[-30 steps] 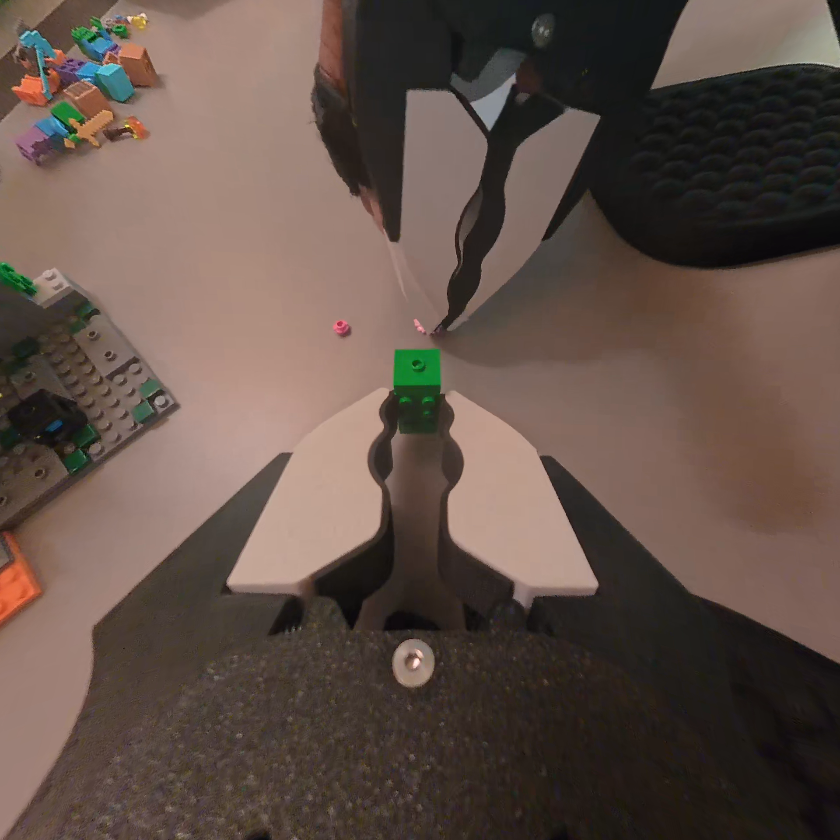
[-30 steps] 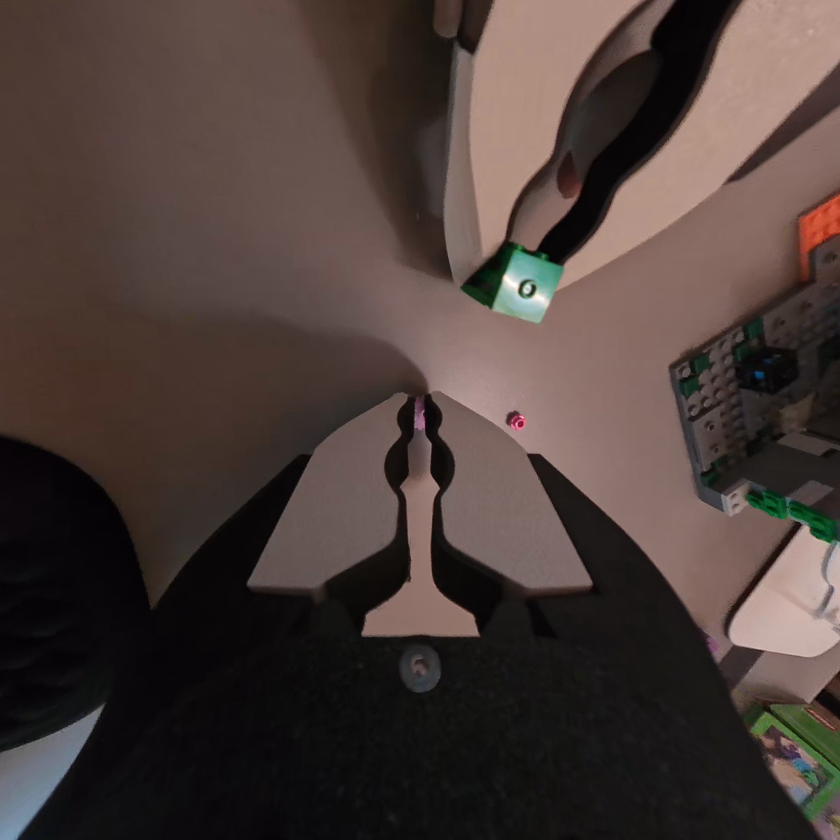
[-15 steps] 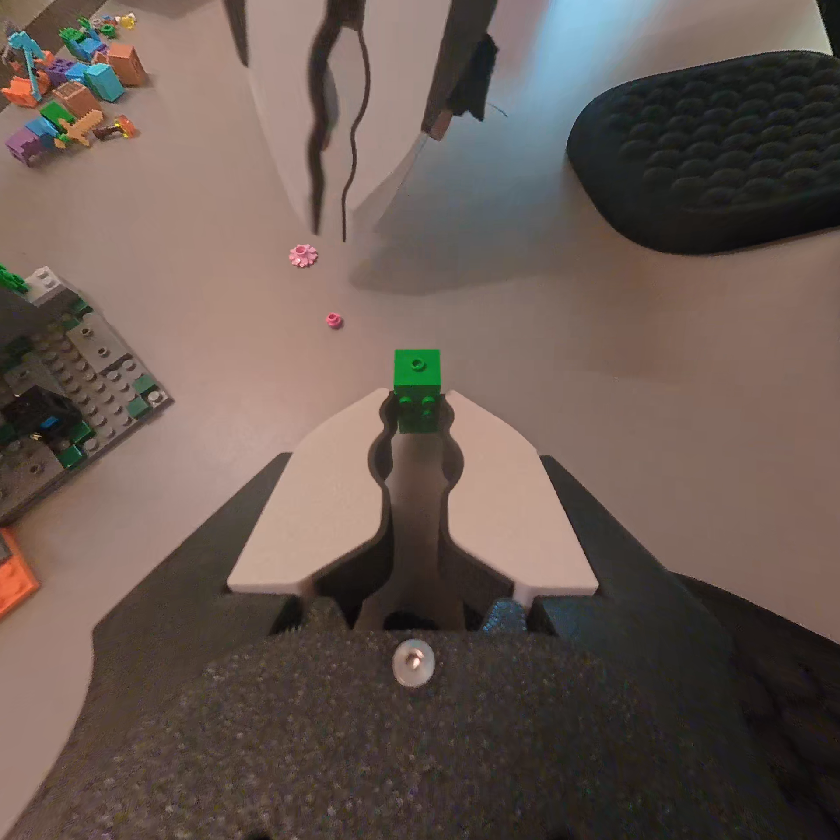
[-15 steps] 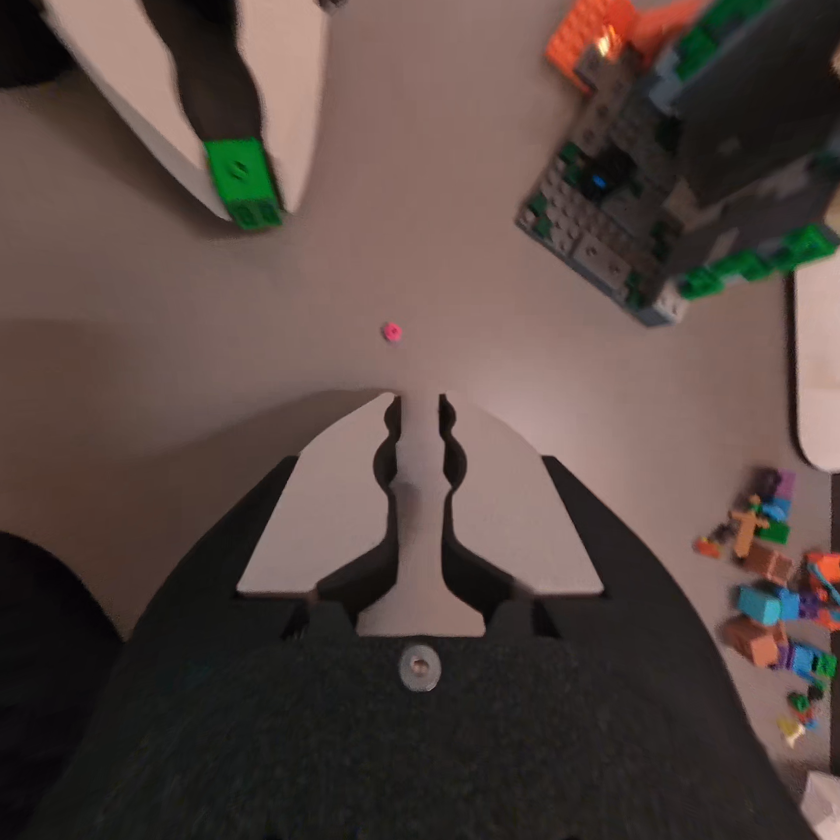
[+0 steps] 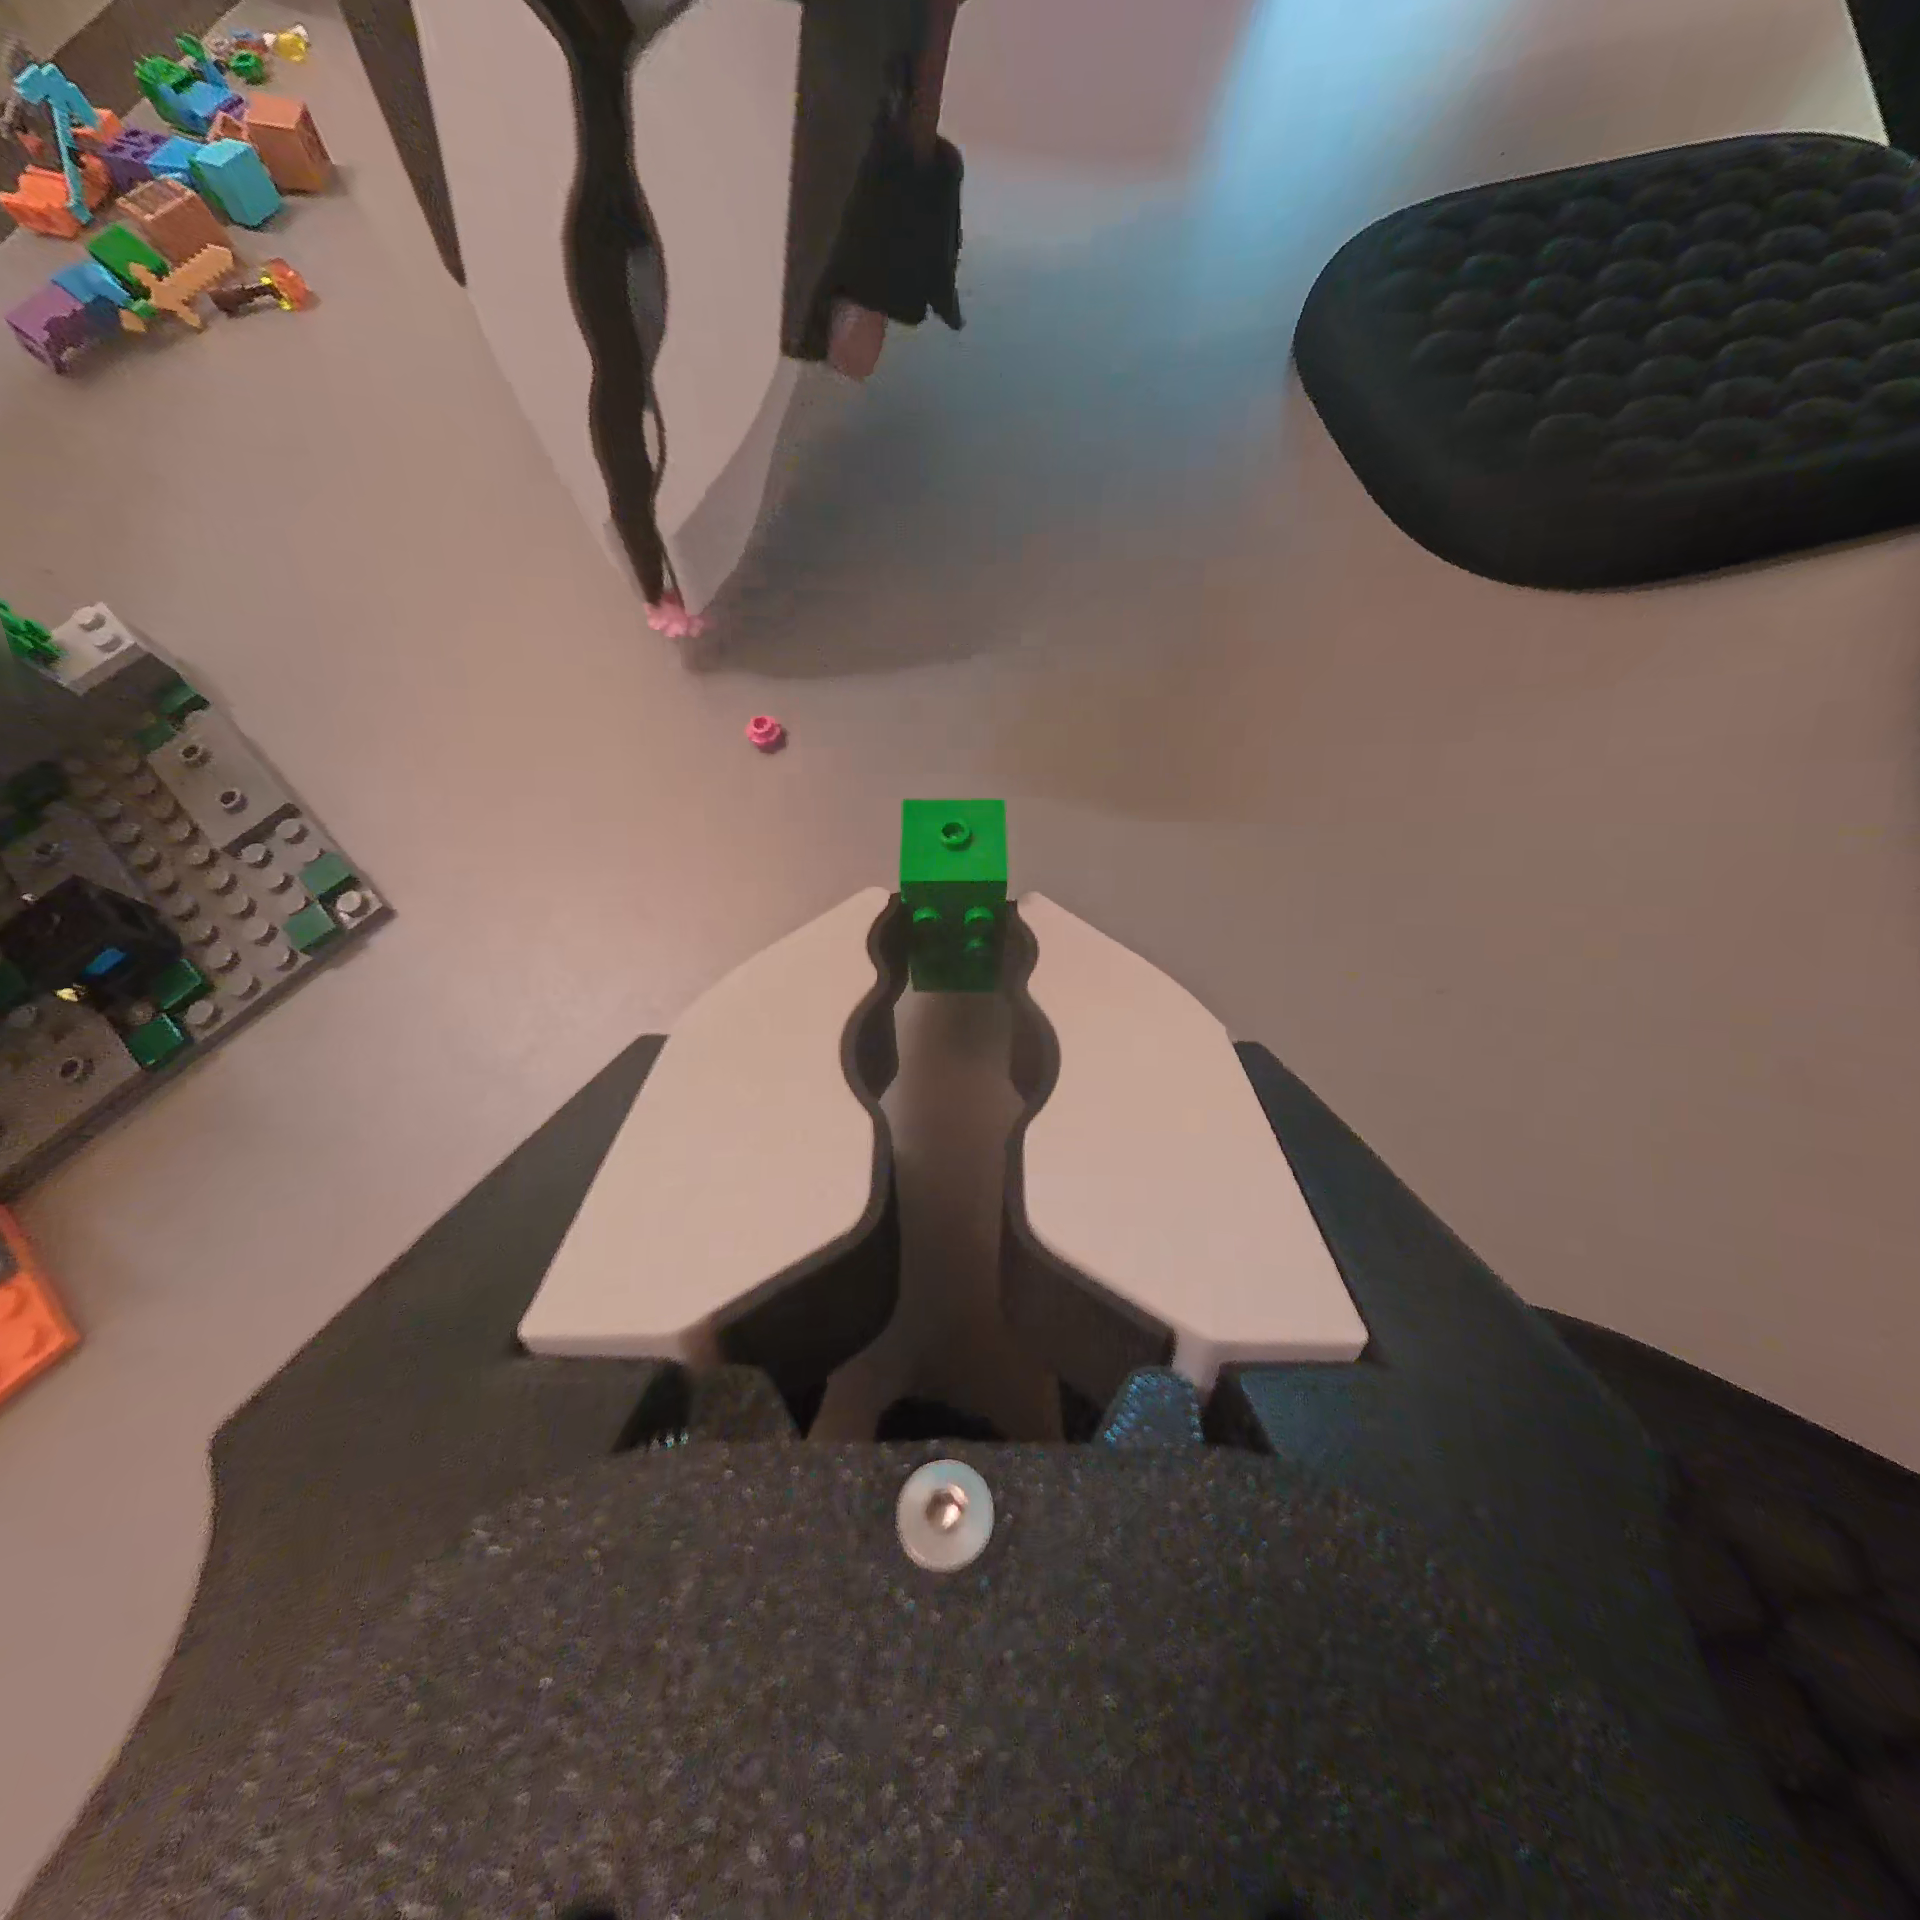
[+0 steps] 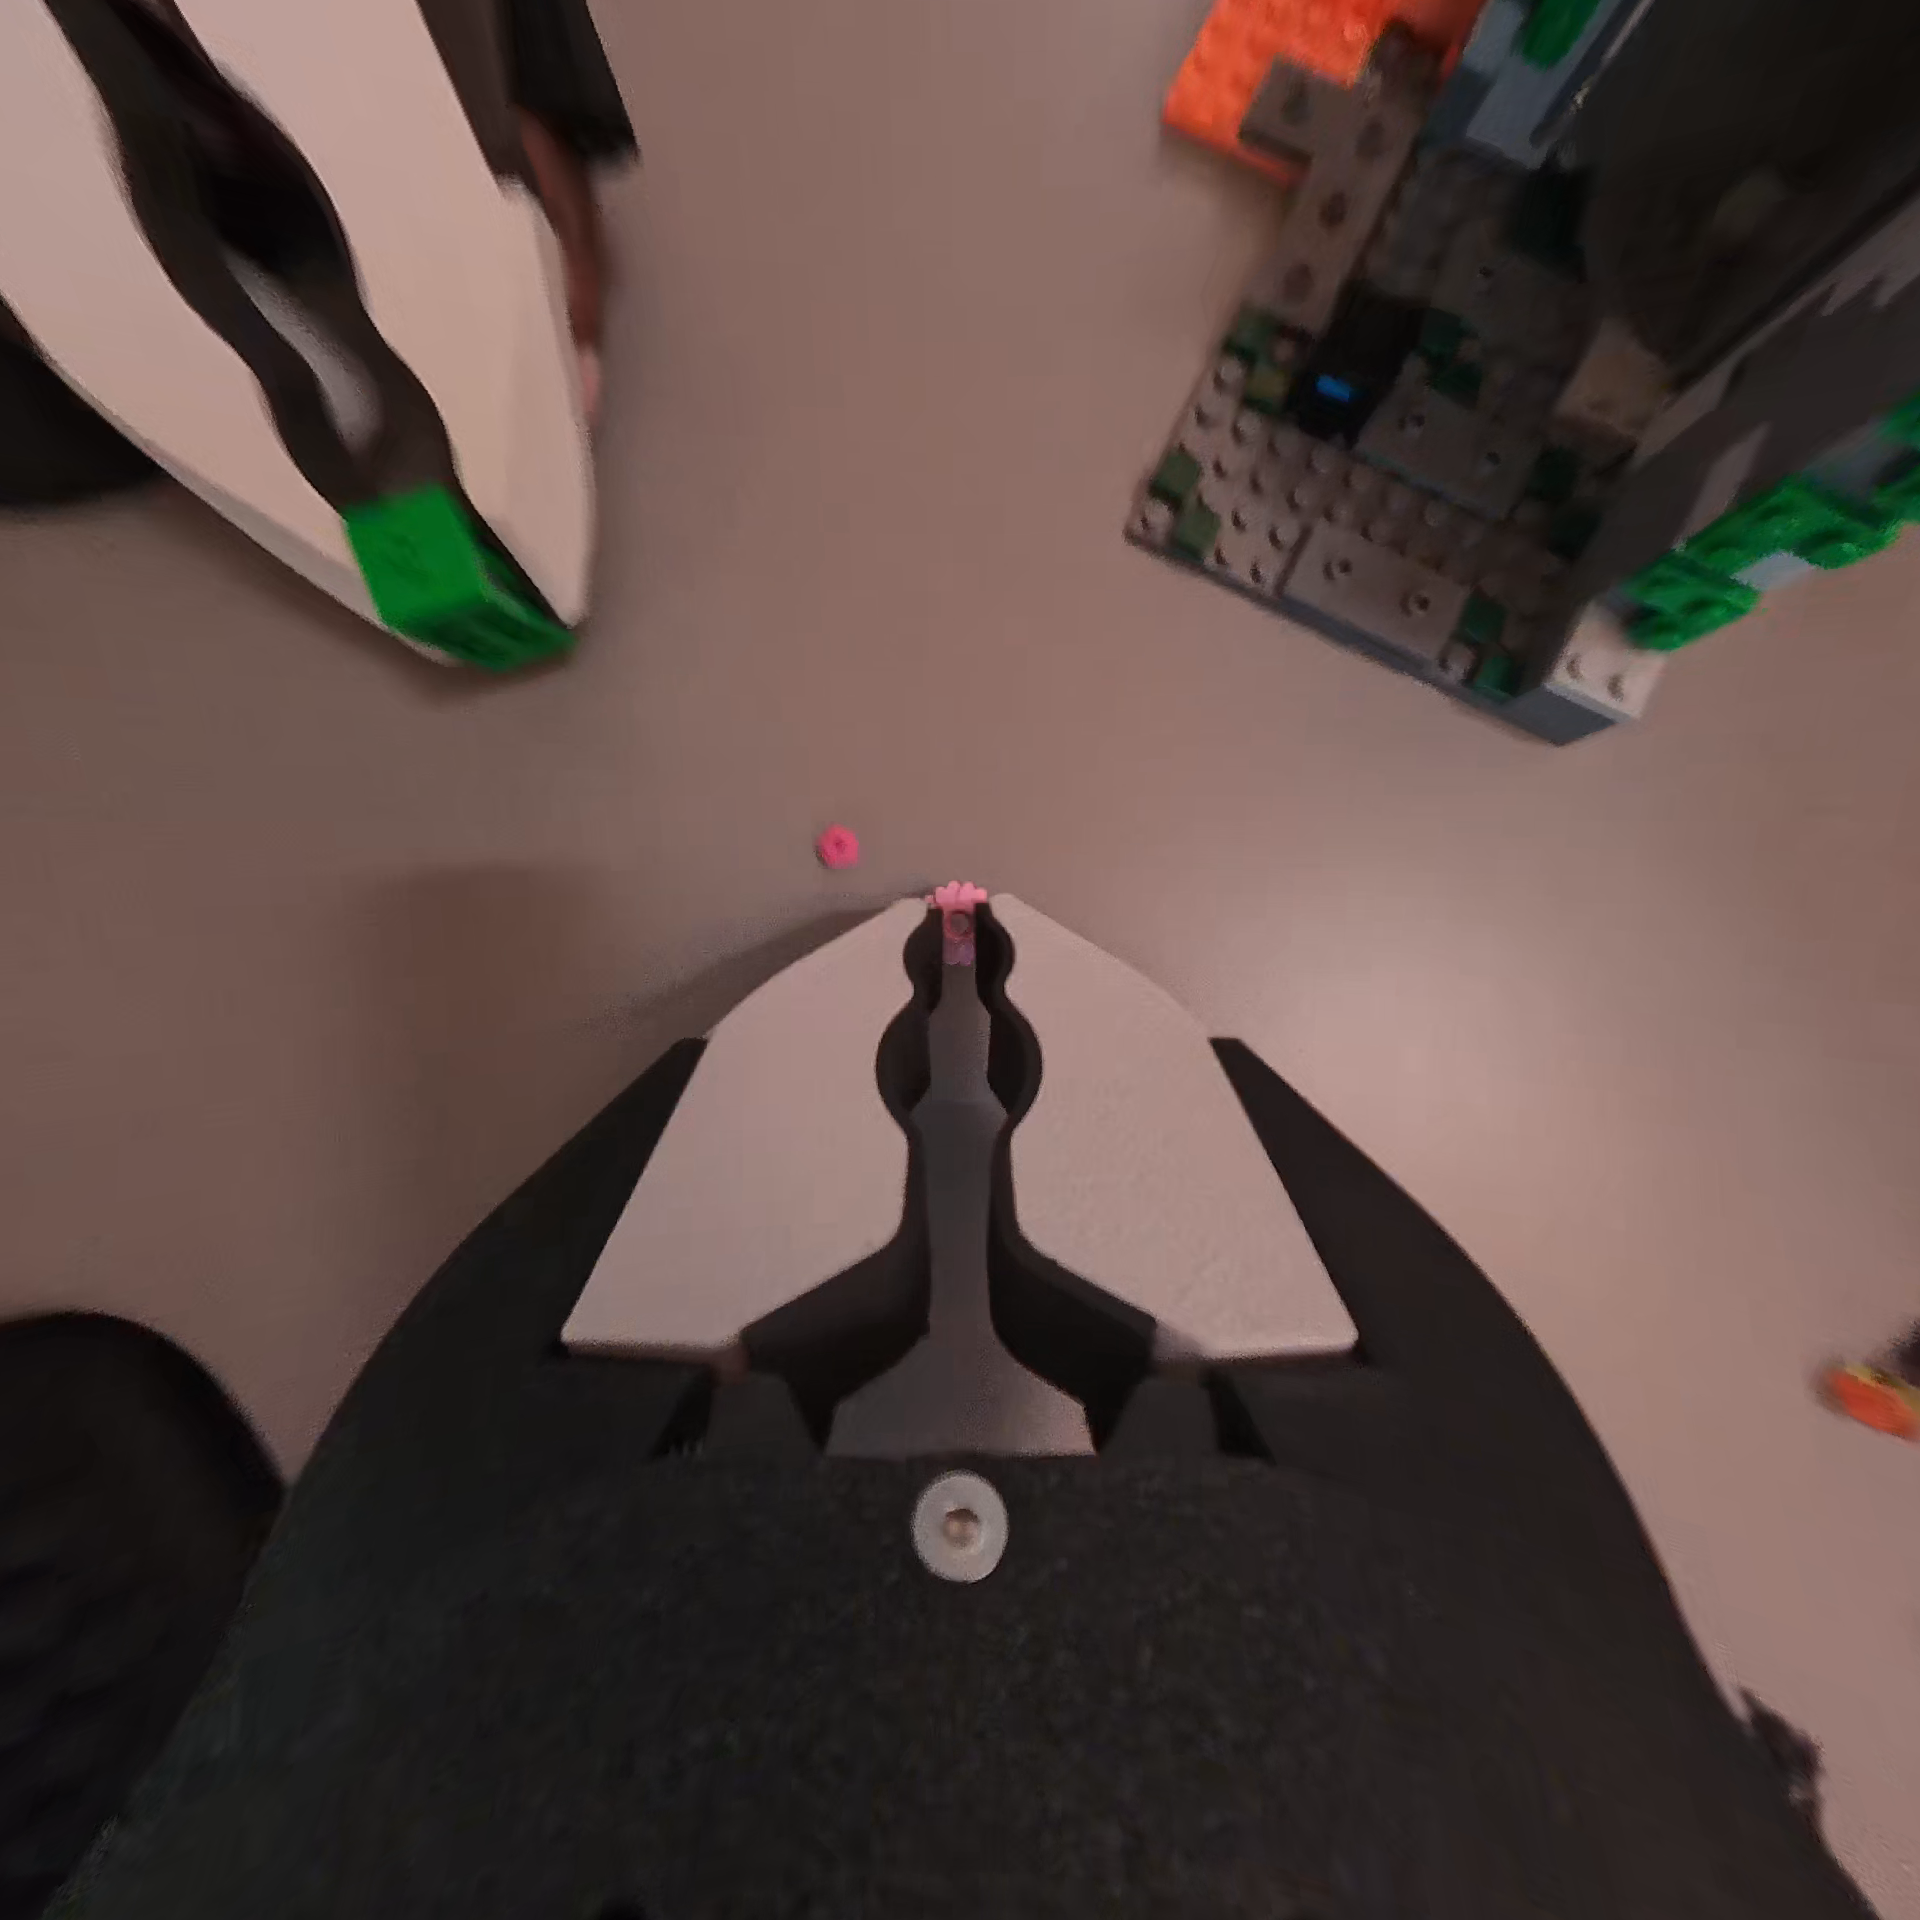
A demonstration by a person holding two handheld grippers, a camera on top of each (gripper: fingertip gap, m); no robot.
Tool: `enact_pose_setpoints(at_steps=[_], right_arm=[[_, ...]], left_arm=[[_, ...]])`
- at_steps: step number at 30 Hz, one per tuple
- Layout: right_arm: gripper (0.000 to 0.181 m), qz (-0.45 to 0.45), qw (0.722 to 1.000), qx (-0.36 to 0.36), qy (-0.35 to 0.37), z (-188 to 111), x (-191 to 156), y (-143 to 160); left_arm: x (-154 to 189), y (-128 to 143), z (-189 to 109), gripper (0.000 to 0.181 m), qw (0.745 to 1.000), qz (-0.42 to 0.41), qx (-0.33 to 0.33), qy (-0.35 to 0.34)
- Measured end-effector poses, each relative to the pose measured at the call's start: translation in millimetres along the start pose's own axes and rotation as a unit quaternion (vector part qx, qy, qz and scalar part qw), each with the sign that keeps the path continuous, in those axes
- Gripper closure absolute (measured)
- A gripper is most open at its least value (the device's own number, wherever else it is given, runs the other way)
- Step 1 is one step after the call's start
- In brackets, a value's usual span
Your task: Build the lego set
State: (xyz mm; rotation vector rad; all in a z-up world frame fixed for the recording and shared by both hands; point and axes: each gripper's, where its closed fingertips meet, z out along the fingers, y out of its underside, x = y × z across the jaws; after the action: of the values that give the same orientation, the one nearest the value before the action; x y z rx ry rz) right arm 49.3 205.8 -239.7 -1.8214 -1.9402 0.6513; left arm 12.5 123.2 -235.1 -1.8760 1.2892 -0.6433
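My left gripper (image 5: 953, 920) is shut on a green brick (image 5: 953, 862) and holds it above the table. In the right wrist view the brick (image 6: 436, 571) shows at the upper left between the left gripper's tips. My right gripper (image 6: 957, 909) is shut on a small pink flower piece (image 6: 957, 896), low at the table surface. In the left wrist view the flower (image 5: 673, 620) shows at the right gripper's tips (image 5: 665, 597). A small pink round stud (image 5: 765, 731) (image 6: 837, 846) lies loose on the table between the two grippers.
The partly built grey and green model (image 5: 156, 883) (image 6: 1455, 416) stands on the table with an orange plate (image 6: 1299, 73) at its edge. A pile of loose coloured pieces (image 5: 156, 187) lies far left. A black textured pad (image 5: 1621, 353) lies at the right. My hands' fingertips stand some 9 cm from each other.
Half a second ago the flower lay loose on the table under my slightly open right gripper. The right gripper has come down and shut on it. The left gripper barely moved.
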Motion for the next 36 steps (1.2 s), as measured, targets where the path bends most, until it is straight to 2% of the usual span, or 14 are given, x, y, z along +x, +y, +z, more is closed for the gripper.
enact_pose_setpoints(at_steps=[3,5,9,13,16,21,27,36], right_arm=[[0.176,0.066,0.992,0.070,-0.082,-3,-15,-26],[0.176,0.113,0.975,0.122,-0.151,-8,-27,-44],[0.176,0.200,0.910,0.208,-0.298,-24,-51,-71],[0.176,0.241,0.854,0.245,-0.390,-32,-70,-79],[0.176,0.250,0.824,0.267,-0.432,-39,-82,-87],[0.176,0.244,0.823,0.260,-0.441,-35,-93,-89],[0.176,0.234,0.846,0.248,-0.409,-30,-89,-84],[0.176,0.226,0.860,0.249,-0.385,-36,-82,-81]], left_arm=[[0,0,0,0.165,1.000,-0.001,0.001,0.001],[0,0,0,0.165,1.000,-0.002,0.002,0.001],[0,0,0,0.165,1.000,-0.003,0.002,0.002],[-2,-2,0,0.165,1.000,-0.003,0.007,-0.004],[-2,-5,-2,0.165,1.000,-0.006,0.018,-0.004],[0,-16,-5,0.164,0.999,0.004,0.054,-0.002],[5,-31,-12,0.165,0.995,0.011,0.100,0.007],[7,-37,-16,0.165,0.993,0.017,0.120,0.011]])
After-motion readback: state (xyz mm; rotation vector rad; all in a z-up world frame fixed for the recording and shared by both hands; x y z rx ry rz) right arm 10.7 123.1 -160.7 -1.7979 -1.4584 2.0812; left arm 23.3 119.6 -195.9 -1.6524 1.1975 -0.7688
